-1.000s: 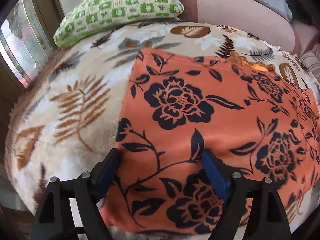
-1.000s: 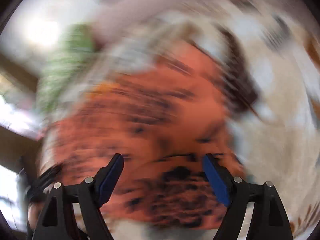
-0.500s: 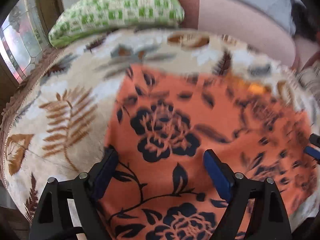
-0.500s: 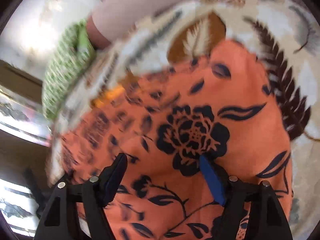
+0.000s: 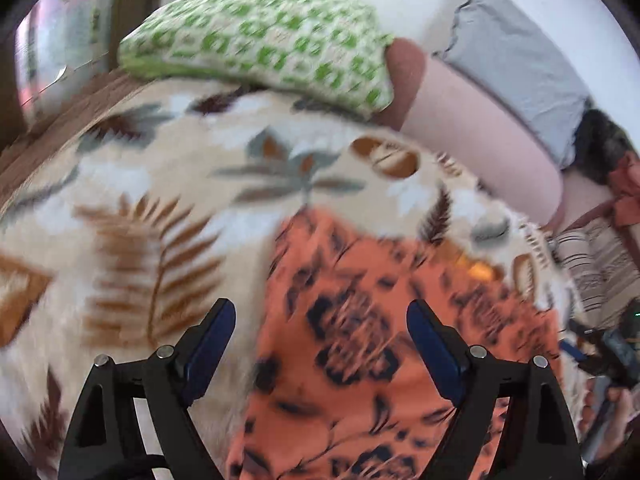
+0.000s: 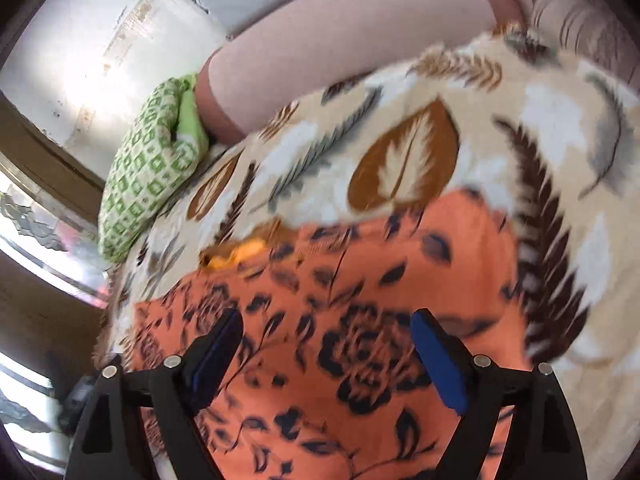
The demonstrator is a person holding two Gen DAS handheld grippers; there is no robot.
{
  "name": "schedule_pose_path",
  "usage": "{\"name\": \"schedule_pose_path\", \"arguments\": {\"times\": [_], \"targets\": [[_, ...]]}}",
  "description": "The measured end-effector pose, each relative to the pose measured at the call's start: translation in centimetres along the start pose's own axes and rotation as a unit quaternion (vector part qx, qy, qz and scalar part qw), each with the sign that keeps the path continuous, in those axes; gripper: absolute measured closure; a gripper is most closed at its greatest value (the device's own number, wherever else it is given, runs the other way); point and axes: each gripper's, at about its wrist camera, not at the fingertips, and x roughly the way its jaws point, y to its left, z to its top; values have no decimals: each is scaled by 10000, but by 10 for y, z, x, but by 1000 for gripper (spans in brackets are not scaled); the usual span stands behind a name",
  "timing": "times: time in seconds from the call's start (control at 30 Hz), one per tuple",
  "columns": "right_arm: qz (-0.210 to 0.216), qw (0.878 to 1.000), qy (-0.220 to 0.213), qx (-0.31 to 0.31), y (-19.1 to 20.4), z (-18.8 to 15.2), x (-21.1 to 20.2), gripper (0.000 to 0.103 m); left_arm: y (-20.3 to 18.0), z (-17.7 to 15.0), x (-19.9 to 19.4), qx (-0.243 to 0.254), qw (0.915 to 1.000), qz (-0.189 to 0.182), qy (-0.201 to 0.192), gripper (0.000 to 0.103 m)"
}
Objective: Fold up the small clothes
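The left gripper [image 5: 320, 344] hangs above the bed with its blue-padded fingers [image 5: 208, 340] spread wide and nothing between them; its right finger sits over the orange floral garment [image 5: 360, 344], its left finger over bare blanket just beside the cloth's left edge. The right gripper [image 6: 326, 354] is likewise released, both fingers wide apart above the same garment [image 6: 360, 312]. The garment lies spread out flat on the leaf-patterned blanket [image 5: 168, 208], with a patch of yellow [image 6: 244, 254] showing at its far edge. Further back, a green-and-white checked pillow [image 5: 260, 40] rests at the far left of the bed, touching a pink bolster [image 5: 472, 128] that runs along the far side, with a grey cushion [image 5: 520, 60] behind it against the white wall.
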Motion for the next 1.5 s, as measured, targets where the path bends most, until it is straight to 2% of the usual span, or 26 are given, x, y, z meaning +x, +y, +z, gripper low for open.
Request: {"name": "schedule_pose_path", "arguments": {"times": [0.07, 0.1, 0.13, 0.2, 0.23, 0.27, 0.3, 0.33, 0.4, 0.5, 0.57, 0.6, 0.63, 0.67, 0.73, 0.77, 0.83, 0.97, 1.07, 1.2, 1.3, 1.37, 1.5], "targets": [[65, 9992, 66, 396, -12, 3, 4, 15, -7, 17, 1, 148, 9994, -308, -58, 15], [164, 9985, 81, 513, -17, 1, 5, 15, -14, 27, 10, 229, 9978, -622, 9, 15], [156, 9985, 80, 527, -18, -2, 7, 15, -16, 34, 16, 230, 9958, -882, 89, 15], [91, 9988, 86, 482, -24, -3, 8, 15, -17, 43, 35, 215, 9934, -1097, 239, 15], [93, 9987, 137, 484, -28, -5, 11, 15, -16, 45, 50, 244, 9938, -1018, 379, 15], [117, 9984, 181, 513, -30, -4, 13, 15, -9, 47, 68, 175, 9949, -789, 607, 15], [166, 9980, 223, 564, -34, -2, 17, 15, 3, 42, 87, -66, 9949, -416, 916, 20], [198, 9978, 248, 585, -44, 0, 16, 15, 8, 40, 93, -134, 9945, -398, 959, 21], [247, 9963, 365, 734, -51, 8, 23, 15, -2, 38, 77, 149, 9969, -265, 730, 20], [808, 9939, 31, 756, -49, 20, 4, 15, -21, 34, 45, 618, 9972, -153, 393, 20], [890, 9924, -205, 829, -54, 30, 4, 15, -23, 30, 32, 602, 9977, -158, 286, 20], [894, 9911, -176, 971, -62, 34, 11, 15, -22, 26, 24, 509, 9980, -229, 281, 20], [809, 9909, 17, 1076, -73, 39, 27, 15, -22, 24, 17, 428, 9982, -285, 297, 20], [520, 9896, 281, 1309, -94, 41, 47, 19, -21, 19, 9, 352, 9984, -313, 299, 20], [824, 9807, -48, 1771, -103, 38, 32, 26, -20, 5, -9, 330, 9984, -370, 263, 20], [855, 9828, -169, 1630, -98, 37, 20, 26, -20, -1, -13, 357, 9984, -373, 225, 20], [739, 9897, -304, 1190, -84, 28, -4, 26, -22, -15, -23, 389, 9985, -354, 181, 20], [509, 9954, -124, 807, -78, -13, -48, 26, -31, -43, -35, 533, 9980, -262, 204, 20], [623, 9899, -11, 1270, -94, -59, -78, 25, -41, -60, -37, 589, 9978, -159, 261, 20], [797, 9840, 142, 1585, -94, -114, -101, 24, -64, -80, -35, 776, 9964, 69, 323, 20], [825, 9752, 426, 2010, -98, -148, -87, 20, -78, -88, -32, 861, 9955, 36, 404, 20], [862, 9676, 372, 2345, -105, -152, -76, 20, -86, -93, -29, 933, 9944, 0, 505, 20], [1186, 9332, -93, 3391, -131, -156, -63, 20, -94, -101, -31, 1027, 9932, -21, 547, 20]]}}
